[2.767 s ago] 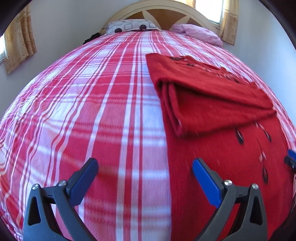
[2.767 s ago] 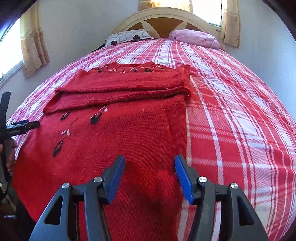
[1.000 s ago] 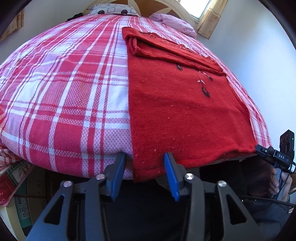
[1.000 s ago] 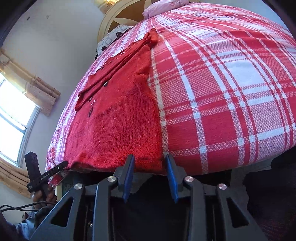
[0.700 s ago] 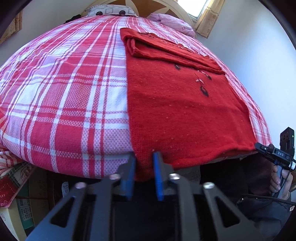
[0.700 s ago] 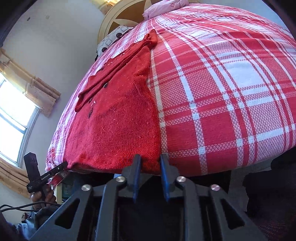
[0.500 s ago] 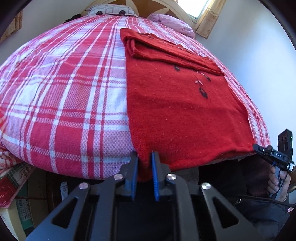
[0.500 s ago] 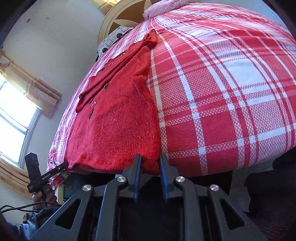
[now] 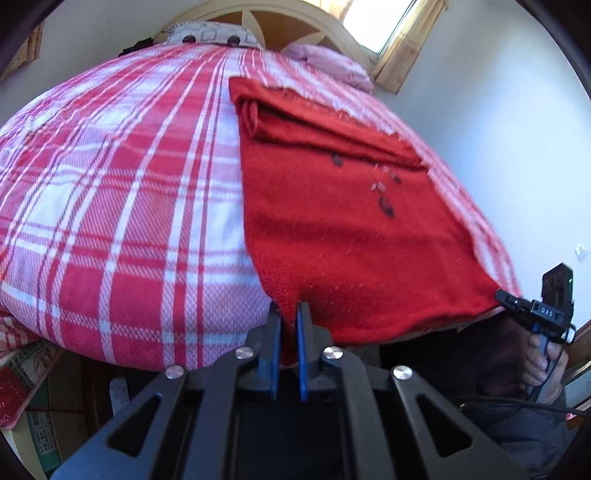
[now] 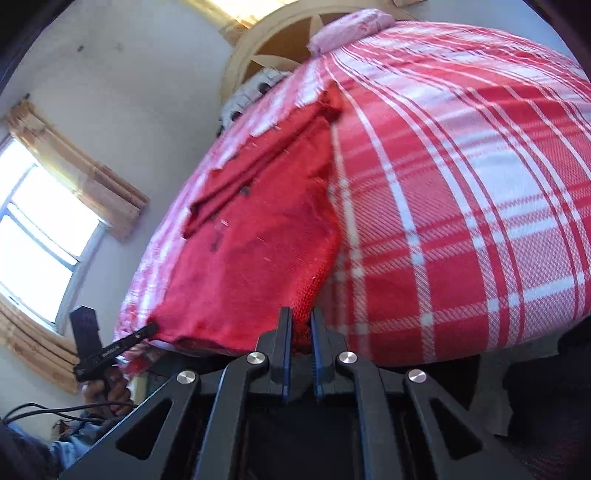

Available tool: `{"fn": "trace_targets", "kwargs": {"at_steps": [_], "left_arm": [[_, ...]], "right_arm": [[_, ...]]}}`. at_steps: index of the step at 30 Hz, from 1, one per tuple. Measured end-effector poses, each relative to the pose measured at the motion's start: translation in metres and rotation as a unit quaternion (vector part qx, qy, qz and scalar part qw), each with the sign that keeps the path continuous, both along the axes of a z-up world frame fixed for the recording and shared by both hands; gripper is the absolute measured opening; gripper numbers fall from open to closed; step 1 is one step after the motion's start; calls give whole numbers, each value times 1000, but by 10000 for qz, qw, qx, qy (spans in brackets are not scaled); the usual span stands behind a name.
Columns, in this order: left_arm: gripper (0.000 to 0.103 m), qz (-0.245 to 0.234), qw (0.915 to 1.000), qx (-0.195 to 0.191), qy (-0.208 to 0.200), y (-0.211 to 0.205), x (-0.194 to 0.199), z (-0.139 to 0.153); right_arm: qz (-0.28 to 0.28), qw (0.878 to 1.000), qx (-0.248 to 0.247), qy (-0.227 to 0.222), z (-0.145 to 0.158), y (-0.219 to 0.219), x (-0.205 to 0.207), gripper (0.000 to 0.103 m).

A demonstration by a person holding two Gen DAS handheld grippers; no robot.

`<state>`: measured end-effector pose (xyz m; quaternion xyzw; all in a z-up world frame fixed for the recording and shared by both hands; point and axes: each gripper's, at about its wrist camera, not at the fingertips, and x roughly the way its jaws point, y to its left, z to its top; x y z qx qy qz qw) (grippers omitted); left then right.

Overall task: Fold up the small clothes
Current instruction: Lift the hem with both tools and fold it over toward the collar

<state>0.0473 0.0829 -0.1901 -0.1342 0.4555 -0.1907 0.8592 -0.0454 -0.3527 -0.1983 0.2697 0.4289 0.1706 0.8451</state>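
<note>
Garment: red knit sweater (image 9: 332, 229), spread flat on the plaid bedspread (image 9: 129, 206), hem hanging over the bed's foot edge; far end already turned back on itself in a narrow band toward the headboard (image 9: 280, 14).
Left gripper (image 9: 287, 314): at the sweater's near hem corner on its own side; jaws closed on the knit, red fabric pinched between the blue pads.
Right gripper (image 10: 299, 319): at the opposite near hem corner; jaws likewise clamped on the fabric.
Step in hand: judged as the start of the hem-to-collar fold, both lower corners secured.
Next move calls for: lifting both corners together, level and taut, carrying them away from the foot edge toward the folded band, laying the hem down square on it, only then releasing.
Caution: loose knit likely to stretch or sag between the corners if raised unevenly.
</note>
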Motion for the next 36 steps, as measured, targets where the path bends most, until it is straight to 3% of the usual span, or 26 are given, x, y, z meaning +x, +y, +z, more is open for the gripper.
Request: {"fn": "trace_targets", "kwargs": {"at_steps": [9,18,26,36], "left_arm": [[8,-121,9977,-543,-386,2,9,39],[8,-57,9925,-1006,-689,8,53,68],[8,136,9912,-994,-868,9,105,84],[7,288,9900,-1079,-860,9,165,87]], "right_arm": [[52,9978,572,-343,20,-2,10,9],[-81,9934,857,-755,52,-19,39,8],[-247,9911,938,-911,75,-34,91,8],[-257,9923,780,-924,93,-22,171,8]]}}
